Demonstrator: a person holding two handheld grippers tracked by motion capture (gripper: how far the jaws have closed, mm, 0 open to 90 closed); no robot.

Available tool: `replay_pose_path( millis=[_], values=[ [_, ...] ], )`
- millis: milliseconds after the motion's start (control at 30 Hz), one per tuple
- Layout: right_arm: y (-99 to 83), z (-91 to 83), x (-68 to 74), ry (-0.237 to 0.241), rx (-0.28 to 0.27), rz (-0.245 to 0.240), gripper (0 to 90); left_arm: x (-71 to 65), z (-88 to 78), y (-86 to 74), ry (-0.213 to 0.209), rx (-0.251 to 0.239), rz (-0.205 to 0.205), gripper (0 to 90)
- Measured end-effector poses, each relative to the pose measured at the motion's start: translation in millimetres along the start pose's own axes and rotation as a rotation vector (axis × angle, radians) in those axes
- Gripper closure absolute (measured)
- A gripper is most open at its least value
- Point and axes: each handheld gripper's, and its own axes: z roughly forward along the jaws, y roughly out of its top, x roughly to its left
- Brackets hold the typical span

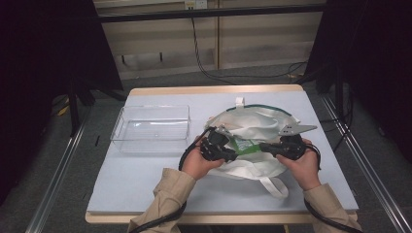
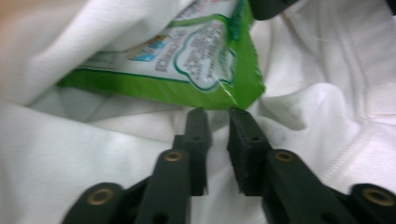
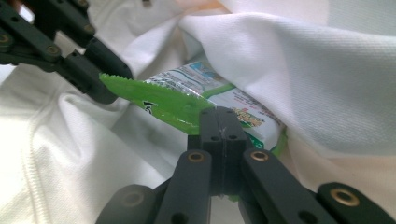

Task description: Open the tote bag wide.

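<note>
A white cloth bag [image 1: 252,119] lies on the table with its mouth open. A green snack packet [image 1: 245,144] sticks partly out of it. My right gripper [image 3: 218,112] is shut on the packet's green edge [image 3: 173,105], and white cloth hides the packet's far part. My left gripper [image 2: 218,114] faces it from the other side; its jaws stand a narrow gap apart, with the tips just short of the packet's corner [image 2: 243,88] and bag cloth behind them. In the high view, the left gripper [image 1: 233,155] and the right gripper [image 1: 263,147] meet over the bag's mouth.
A clear plastic bin [image 1: 150,128] stands left of the bag on the pale blue table top [image 1: 145,170]. The bag's strap [image 1: 274,187] trails toward the front edge. Cables run from both grippers past the sleeves.
</note>
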Motion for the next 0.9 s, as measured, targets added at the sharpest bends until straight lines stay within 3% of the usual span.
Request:
replay_pose_path(
  millis=[167,200,300,367,467,533,567,900],
  values=[
    [0.6,-1.6,0.1,0.005,-0.025,0.018,90.0,1.9,-2.7,1.6,0.023,-0.017,-0.001,60.9],
    [1.3,-2.6,0.2,0.003,-0.031,0.017,90.0,2.8,-3.4,2.4,0.034,-0.007,0.027,57.4],
    [3.6,-4.9,1.8,0.002,-0.042,0.017,90.0,4.6,-4.7,4.6,0.065,-0.007,0.044,46.4],
    [4.4,-6.6,1.4,0.001,-0.058,0.031,90.0,5.7,-7.0,5.5,0.058,-0.027,0.031,45.5],
    [5.4,-8.7,-0.1,0.005,-0.081,0.044,90.0,5.2,-9.8,7.8,0.063,-0.044,0.048,42.6],
    [6.3,-9.4,0.3,0.002,-0.088,0.045,90.0,5.3,-11.6,9.2,0.068,-0.029,0.066,40.6],
    [6.5,-9.9,0.2,0.000,-0.095,0.045,90.0,4.3,-11.6,9.7,0.068,-0.039,0.051,40.0],
    [7.9,-12.5,-2.3,0.003,-0.123,0.059,90.0,1.0,-18.8,10.3,0.057,-0.078,0.067,35.0]
  ],
)
